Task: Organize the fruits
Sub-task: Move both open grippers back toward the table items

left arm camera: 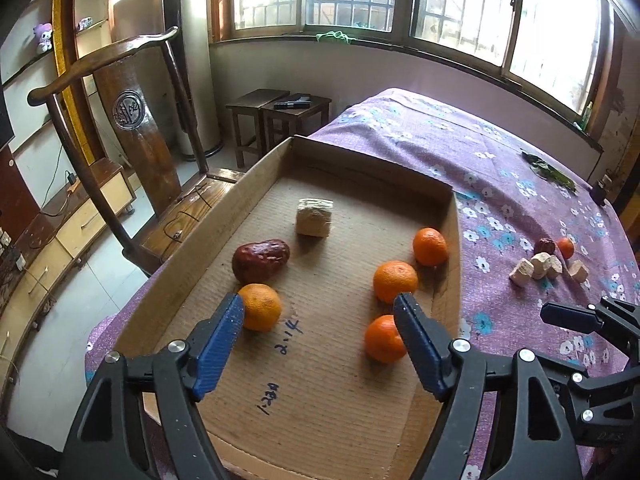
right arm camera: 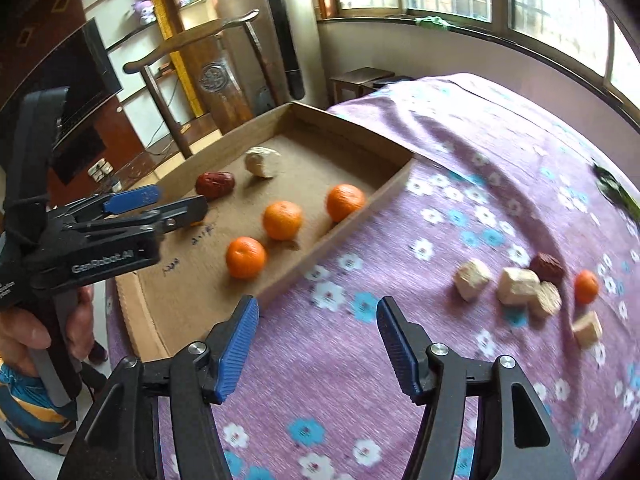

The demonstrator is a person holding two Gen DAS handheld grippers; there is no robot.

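A shallow cardboard tray (left arm camera: 256,184) (right arm camera: 352,216) lies on the purple flowered tablecloth. In it are several oranges (left arm camera: 395,281) (right arm camera: 282,219), a red date (left arm camera: 261,261) (right arm camera: 215,185) and a beige block (left arm camera: 314,217) (right arm camera: 263,162). My left gripper (left arm camera: 320,308) (right arm camera: 176,200) is open and empty above the tray's near part, one orange (left arm camera: 262,306) beside its left finger. My right gripper (right arm camera: 316,312) (left arm camera: 568,314) is open and empty over the cloth just right of the tray. On the cloth at right lie several beige blocks (right arm camera: 518,286) (left arm camera: 538,266), a red date (right arm camera: 548,267) (left arm camera: 545,246) and a small orange (right arm camera: 586,286) (left arm camera: 565,248).
A wooden chair (left arm camera: 132,128) stands left of the table, and two dark stools (left arm camera: 280,120) beyond it. Windows run along the far wall. A green and dark object (left arm camera: 554,172) lies at the table's far right edge.
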